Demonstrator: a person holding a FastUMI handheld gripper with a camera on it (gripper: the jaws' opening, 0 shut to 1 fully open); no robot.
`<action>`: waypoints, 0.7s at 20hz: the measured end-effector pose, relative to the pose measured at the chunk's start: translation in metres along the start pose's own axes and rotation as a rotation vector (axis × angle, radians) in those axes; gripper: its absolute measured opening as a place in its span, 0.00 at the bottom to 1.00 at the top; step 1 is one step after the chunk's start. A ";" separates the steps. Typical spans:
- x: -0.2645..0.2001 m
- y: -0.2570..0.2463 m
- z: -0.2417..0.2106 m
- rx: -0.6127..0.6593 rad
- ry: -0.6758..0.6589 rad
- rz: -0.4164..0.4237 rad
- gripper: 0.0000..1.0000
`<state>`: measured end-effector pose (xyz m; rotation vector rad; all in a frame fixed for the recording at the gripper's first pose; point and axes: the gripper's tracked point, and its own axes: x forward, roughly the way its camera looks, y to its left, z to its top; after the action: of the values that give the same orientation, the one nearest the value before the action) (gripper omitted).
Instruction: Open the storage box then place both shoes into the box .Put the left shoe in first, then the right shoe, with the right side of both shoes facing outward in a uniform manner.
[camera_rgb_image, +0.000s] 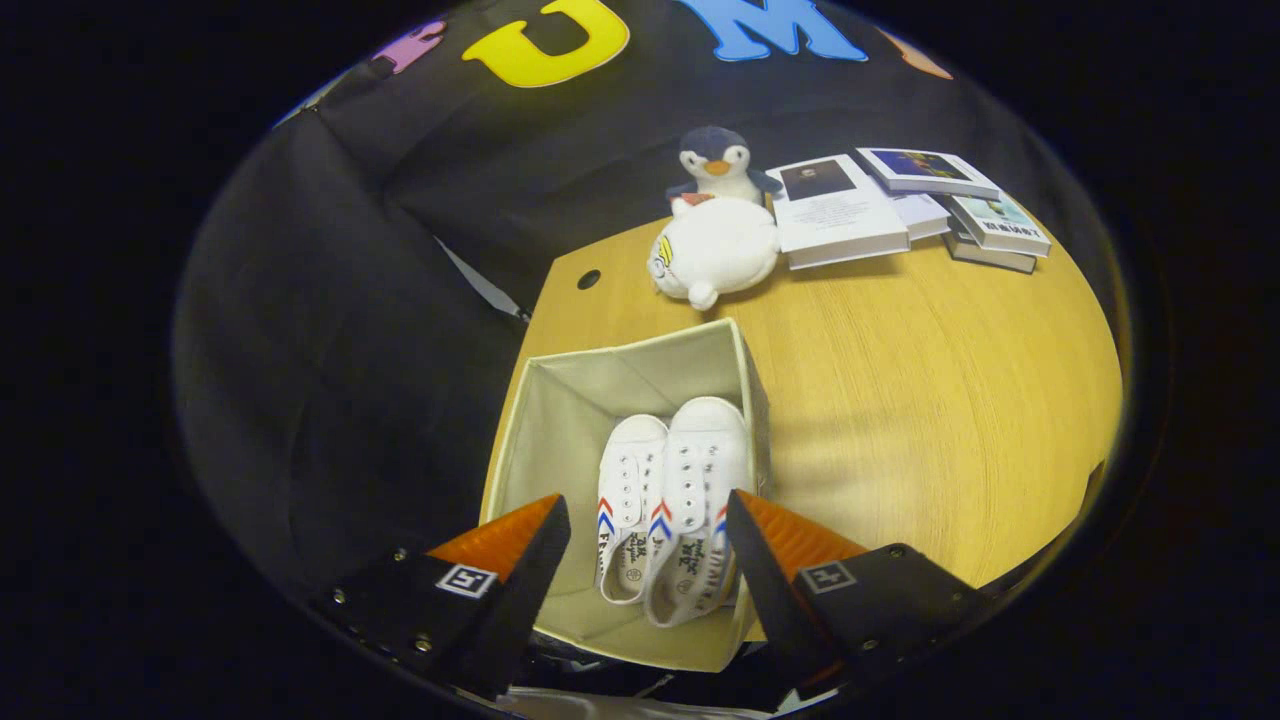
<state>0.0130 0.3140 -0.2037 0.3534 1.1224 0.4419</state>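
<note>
Gripper view: hand-held gripper (648, 520) spread empty above two white shoes (672, 505) side by side in the storage box (545, 420).

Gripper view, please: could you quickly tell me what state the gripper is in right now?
Gripper: open, holding nothing; its fingers are spread above the storage box, with the two white shoes lying inside the box between them.

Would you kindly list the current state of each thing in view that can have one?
Beige fabric storage box: open, lidless, upright on the wooden table.
Two white canvas shoes: inside the box, side by side, toes pointing away from the gripper.
Gripper: open, fingers spread above the box, holding nothing.
White round plush toy: lying beyond the box.
Blue penguin plush: upright behind it.
Books: closed, loosely stacked.
</note>
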 end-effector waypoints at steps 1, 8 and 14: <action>-0.008 -0.007 0.008 -0.044 -0.029 -0.031 0.98; -0.066 -0.014 0.042 -0.166 -0.201 -0.054 0.98; -0.122 -0.042 0.067 -0.180 -0.336 -0.080 0.98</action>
<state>0.0366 0.2124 -0.1023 0.2141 0.7606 0.3921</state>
